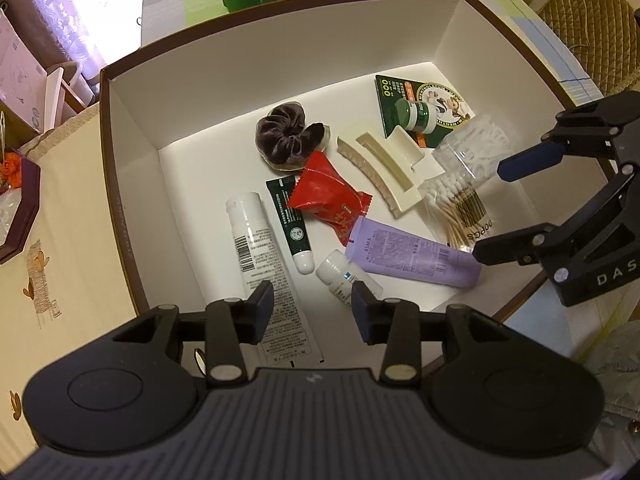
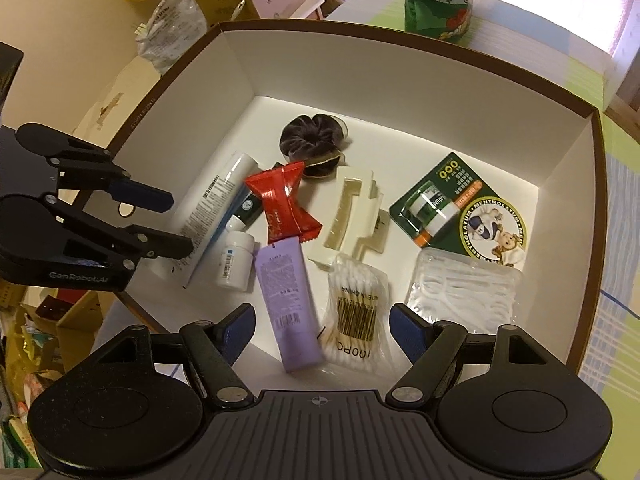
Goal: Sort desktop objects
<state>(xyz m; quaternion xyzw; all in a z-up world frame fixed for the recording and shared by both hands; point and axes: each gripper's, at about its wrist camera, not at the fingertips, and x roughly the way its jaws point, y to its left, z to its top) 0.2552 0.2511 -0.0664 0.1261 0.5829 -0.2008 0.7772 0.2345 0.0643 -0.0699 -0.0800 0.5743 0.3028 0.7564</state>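
Both grippers, left (image 1: 313,305) and right (image 2: 322,326), hover open and empty over the filled box (image 2: 420,56); next, pick another item.

Bright window with sheer pinkish curtain (image 1: 64,8) behind the bench's far edge; bench under checked pastel cloth (image 2: 624,240); quilted tan chair (image 1: 588,20) at one corner; cardboard boxes (image 2: 76,320) on floor.

Both devices are showing matte black linkages with silver screws; left claw (image 1: 313,306) and right claw (image 2: 322,325) are wearing blue pads; white lettering is marking their housings.
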